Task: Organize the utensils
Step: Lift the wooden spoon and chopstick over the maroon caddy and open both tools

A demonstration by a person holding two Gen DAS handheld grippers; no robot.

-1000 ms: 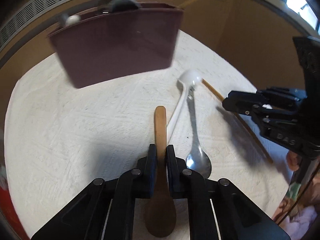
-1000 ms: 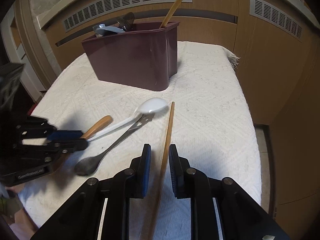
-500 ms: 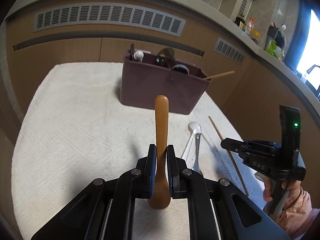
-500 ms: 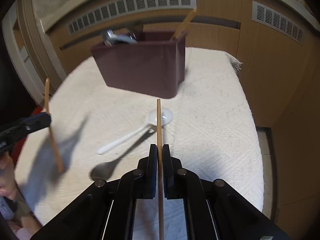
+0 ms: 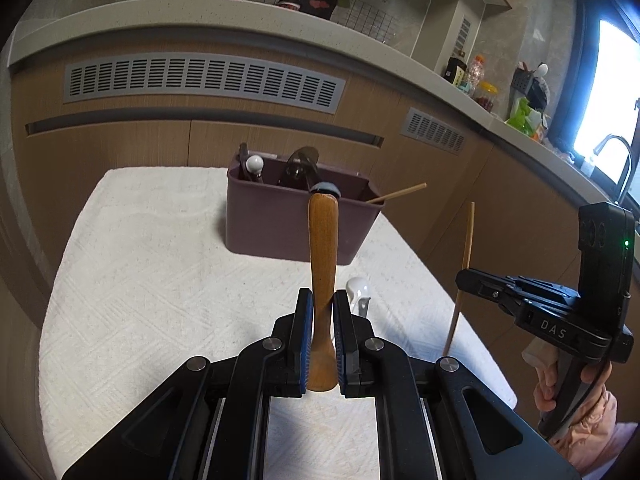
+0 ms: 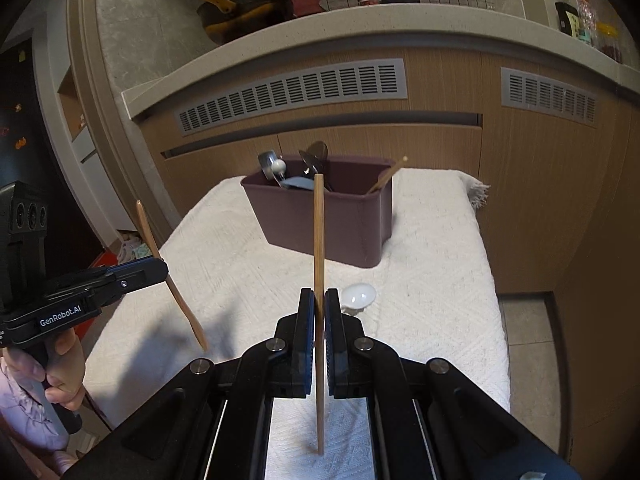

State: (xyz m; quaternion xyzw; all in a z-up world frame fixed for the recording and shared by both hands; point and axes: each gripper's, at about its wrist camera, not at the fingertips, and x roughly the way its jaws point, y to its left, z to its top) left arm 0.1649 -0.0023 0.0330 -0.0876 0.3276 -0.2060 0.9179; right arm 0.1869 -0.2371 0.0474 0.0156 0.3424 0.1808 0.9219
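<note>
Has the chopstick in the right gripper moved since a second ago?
Yes. The chopstick, lying on the white cloth then, now stands upright, lifted, clamped in the right gripper.

A white textured cloth (image 5: 168, 288) is spread over the table. Grey vent grilles (image 5: 200, 80) are set in the wooden cabinets (image 6: 532, 168). A dark pot (image 6: 240, 12) is seen on the counter (image 6: 360, 28); bottles (image 5: 466, 74) and a faucet (image 5: 618, 160) are seen near the window.
</note>
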